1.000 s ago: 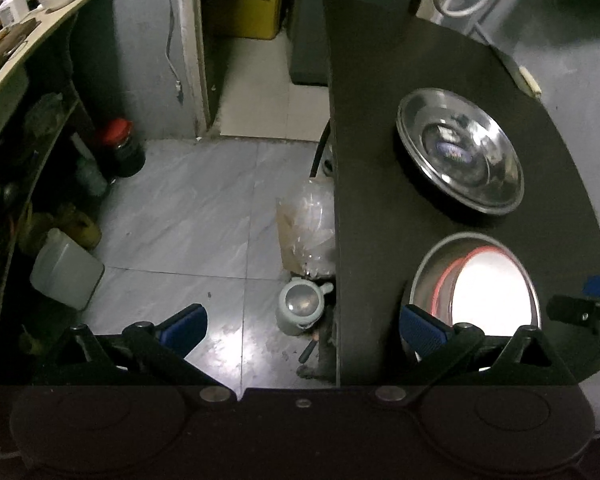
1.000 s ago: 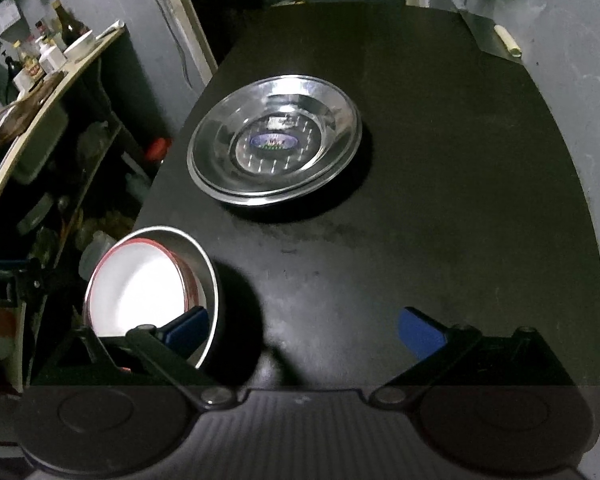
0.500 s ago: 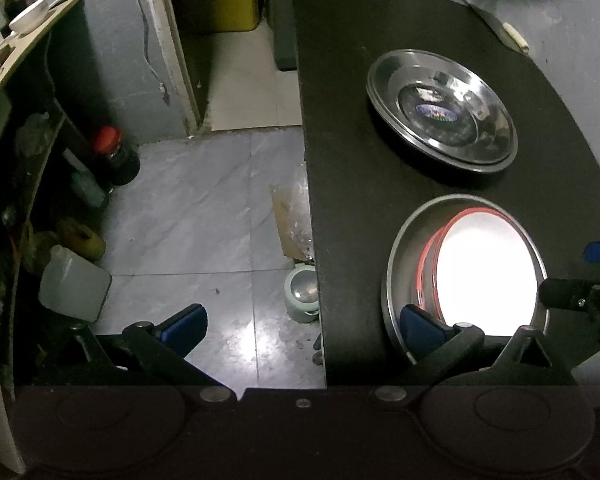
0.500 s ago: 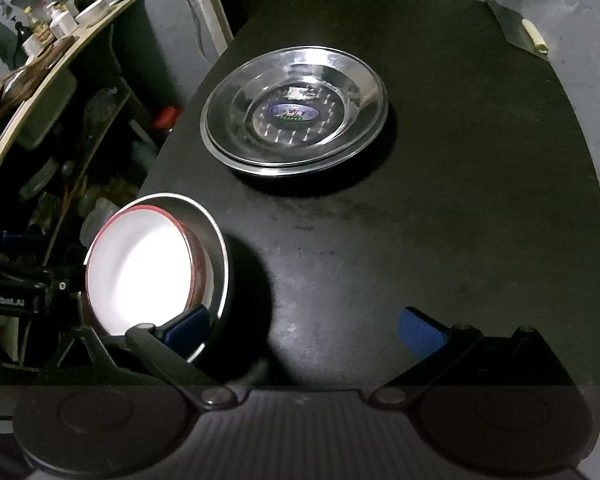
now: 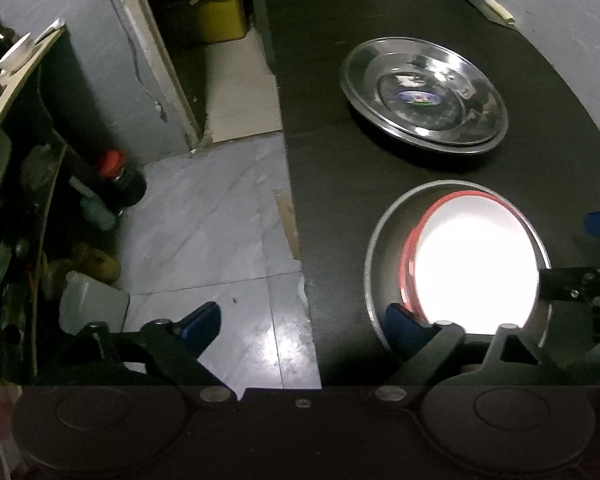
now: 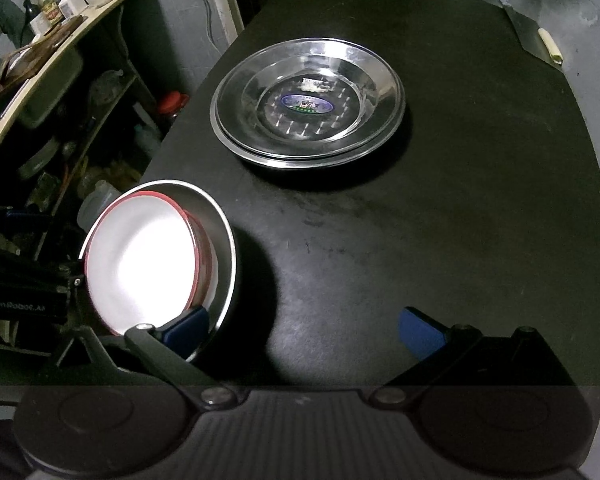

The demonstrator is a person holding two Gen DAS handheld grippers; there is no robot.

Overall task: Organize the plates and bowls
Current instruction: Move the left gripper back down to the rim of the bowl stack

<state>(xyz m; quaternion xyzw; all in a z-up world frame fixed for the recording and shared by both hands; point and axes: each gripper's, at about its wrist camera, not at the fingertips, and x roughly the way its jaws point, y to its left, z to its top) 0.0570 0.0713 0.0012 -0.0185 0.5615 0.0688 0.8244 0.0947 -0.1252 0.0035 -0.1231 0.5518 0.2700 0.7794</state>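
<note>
A white bowl with a red rim (image 5: 472, 256) sits nested in a steel bowl (image 5: 380, 248) at the black table's near left edge; both show in the right wrist view (image 6: 140, 264), (image 6: 224, 248). Stacked steel plates (image 5: 420, 96), (image 6: 308, 100) lie farther back. My left gripper (image 5: 304, 320) is open, its right finger by the steel bowl's near rim, its left finger over the floor. My right gripper (image 6: 304, 328) is open, its left finger at the steel bowl's near rim, its right finger over bare table.
The black table (image 6: 460, 200) ends at a left edge with tiled floor (image 5: 204, 220) below. Cluttered shelves (image 6: 52, 92) stand left. A red-capped jar (image 5: 118, 172) and a white jug (image 5: 88, 304) sit on the floor. A metal scraper (image 6: 532, 36) lies at the table's back right.
Both grippers have moved forward and closer to the nested bowls; the bowls and plates look larger. The jaws stay open. The bowls and plates have not moved on the table.
</note>
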